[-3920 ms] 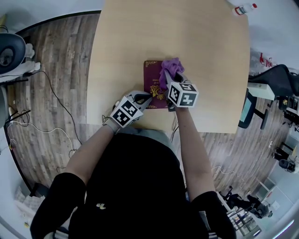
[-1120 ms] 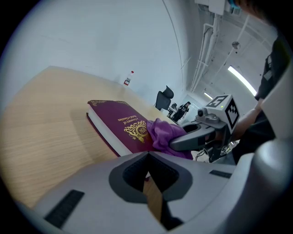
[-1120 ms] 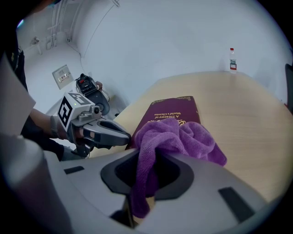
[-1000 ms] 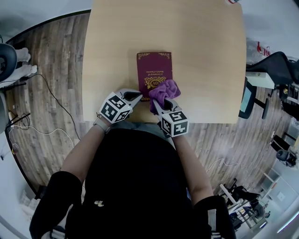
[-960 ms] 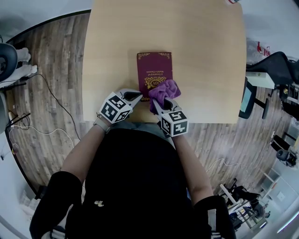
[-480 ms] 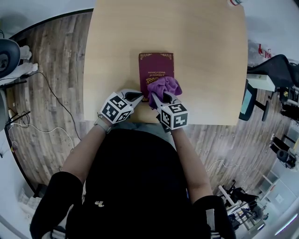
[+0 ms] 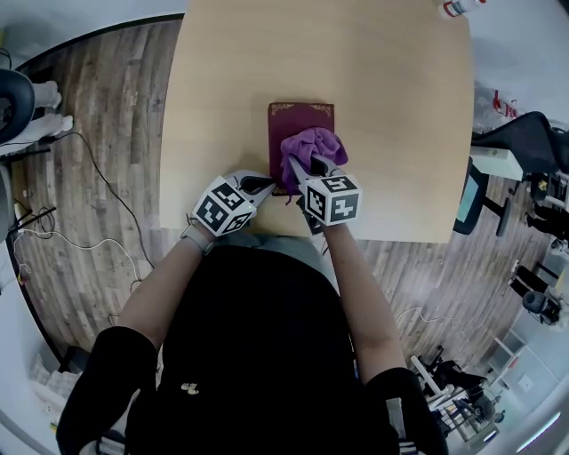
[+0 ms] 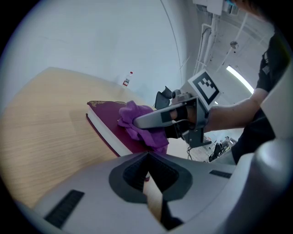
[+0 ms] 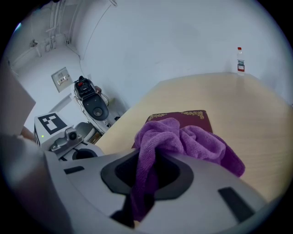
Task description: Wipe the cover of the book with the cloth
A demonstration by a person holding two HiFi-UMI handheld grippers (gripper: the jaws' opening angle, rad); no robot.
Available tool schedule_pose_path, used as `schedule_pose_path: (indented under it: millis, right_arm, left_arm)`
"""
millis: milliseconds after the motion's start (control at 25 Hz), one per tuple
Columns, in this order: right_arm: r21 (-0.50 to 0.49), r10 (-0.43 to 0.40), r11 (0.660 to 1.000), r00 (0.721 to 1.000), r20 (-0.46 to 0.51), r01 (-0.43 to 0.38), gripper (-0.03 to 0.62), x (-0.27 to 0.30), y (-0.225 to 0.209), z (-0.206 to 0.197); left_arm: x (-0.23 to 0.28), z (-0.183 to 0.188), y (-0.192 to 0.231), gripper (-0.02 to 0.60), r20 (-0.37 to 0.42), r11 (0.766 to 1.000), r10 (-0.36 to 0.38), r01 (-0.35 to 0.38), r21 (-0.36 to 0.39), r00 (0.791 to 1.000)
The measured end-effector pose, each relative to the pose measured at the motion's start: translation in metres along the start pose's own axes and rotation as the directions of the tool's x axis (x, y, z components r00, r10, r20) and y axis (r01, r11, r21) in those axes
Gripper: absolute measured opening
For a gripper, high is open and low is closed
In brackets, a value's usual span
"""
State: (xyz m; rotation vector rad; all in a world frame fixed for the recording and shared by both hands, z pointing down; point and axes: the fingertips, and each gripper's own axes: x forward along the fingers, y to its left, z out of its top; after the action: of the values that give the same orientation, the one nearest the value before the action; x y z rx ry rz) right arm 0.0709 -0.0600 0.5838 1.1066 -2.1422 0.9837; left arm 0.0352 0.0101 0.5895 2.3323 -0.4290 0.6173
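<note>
A maroon book [image 7: 298, 117] with gold print lies flat on the wooden table [image 7: 400, 115], near the front edge. A crumpled purple cloth [image 7: 308, 149] rests on the middle of its cover. My right gripper [image 7: 310, 167] is shut on the cloth [image 9: 183, 139] and presses it onto the book [image 9: 194, 116]. My left gripper [image 7: 268, 185] is shut with nothing in it, its tip at the book's near left corner. In the left gripper view the book [image 8: 105, 122] lies just ahead, with the cloth [image 8: 137, 119] on it.
A small bottle [image 7: 459, 8] stands at the table's far right corner. The table's front edge runs right under both grippers. A dark office chair [image 7: 524, 147] stands off the table's right side, and cables trail over the floor at the left.
My right gripper has slid the cloth from the book's near right corner up and left onto the middle of the cover. The left gripper has stayed at the near left corner.
</note>
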Motion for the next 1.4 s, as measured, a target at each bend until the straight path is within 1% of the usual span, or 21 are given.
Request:
schedule_pose_path:
  millis: [480, 720, 960, 1080, 1240, 1400]
  right_arm:
    - [0.009, -0.02, 1.0, 1.0, 0.019, 0.019, 0.08, 0.025, -0.017, 0.043]
    - [0.006, -0.025, 1.0, 0.999, 0.022, 0.025, 0.08, 0.034, -0.024, 0.06]
    - [0.026, -0.027, 0.999, 0.999, 0.024, 0.026, 0.08, 0.046, -0.028, 0.077]
    - [0.034, -0.028, 0.999, 0.999, 0.023, 0.027, 0.08, 0.051, -0.028, 0.083]
    - [0.048, -0.026, 0.999, 0.999, 0.033, 0.025, 0.08, 0.054, -0.027, 0.089]
    - [0.044, -0.029, 0.999, 0.999, 0.043, 0.027, 0.08, 0.053, -0.026, 0.09]
  left_arm:
    - [0.0, 0.0, -0.001, 0.02, 0.004, 1.0, -0.02, 0.02, 0.002, 1.0]
    - [0.001, 0.0, -0.001, 0.019, 0.016, 0.999, -0.039, 0.039, -0.019, 0.999]
    - [0.001, 0.001, 0.0, 0.019, 0.021, 0.999, -0.047, 0.047, -0.023, 0.999]
    - [0.001, 0.001, 0.0, 0.02, 0.023, 0.998, -0.048, 0.049, -0.025, 0.999]
    - [0.001, 0.003, 0.0, 0.02, 0.029, 0.998, -0.045, 0.046, -0.048, 0.999]
    - [0.002, 0.003, -0.002, 0.02, 0.038, 0.998, -0.043, 0.045, -0.049, 0.998]
